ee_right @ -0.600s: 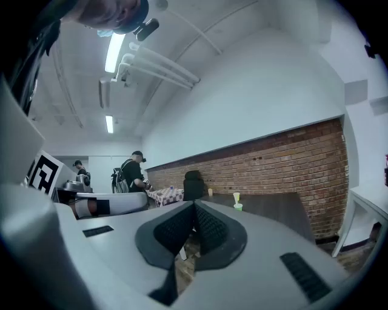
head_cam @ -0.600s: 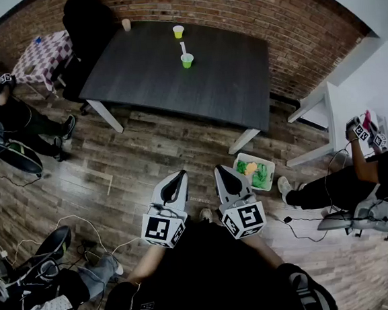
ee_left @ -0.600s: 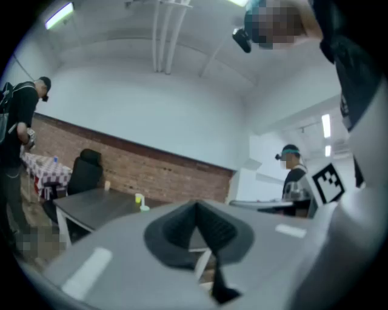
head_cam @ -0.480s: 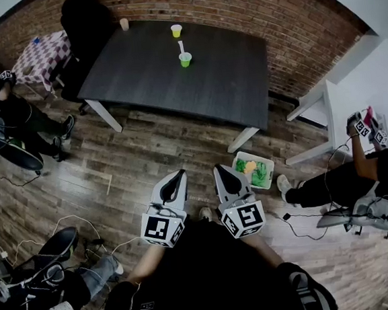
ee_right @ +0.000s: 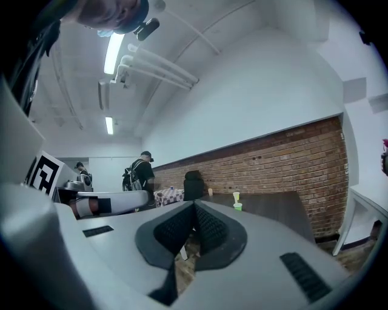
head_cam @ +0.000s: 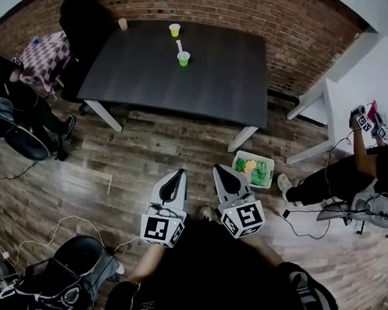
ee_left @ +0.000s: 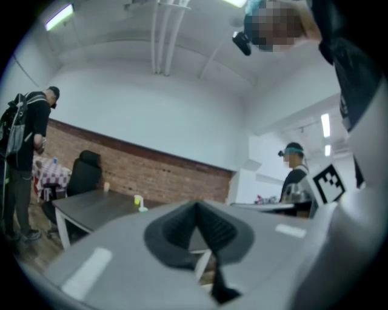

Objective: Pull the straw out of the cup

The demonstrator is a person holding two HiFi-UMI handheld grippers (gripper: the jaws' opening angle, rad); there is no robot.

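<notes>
A green cup (head_cam: 183, 59) with a white straw (head_cam: 179, 47) standing in it sits on the dark table (head_cam: 221, 81), far ahead of me. A yellow cup (head_cam: 175, 30) stands just behind it. Both cups appear small in the left gripper view, the green cup (ee_left: 143, 209) and the yellow cup (ee_left: 138, 200), and again in the right gripper view, the green cup (ee_right: 237, 206) and the yellow cup (ee_right: 236, 196). My left gripper (head_cam: 180, 175) and right gripper (head_cam: 219, 169) are held side by side over the wooden floor, well short of the table. Both are shut with nothing in them.
A green basket (head_cam: 253, 171) of bits lies on the floor by the near right table leg (head_cam: 243, 140). A black chair (head_cam: 88, 22) and a checkered small table (head_cam: 43, 53) stand at the left, a white table (head_cam: 352, 110) at the right. People and cables surround me.
The people at the left have shifted, one now standing nearer the checkered table. The table has slid very slightly up in view. Both grippers stay as they were.
</notes>
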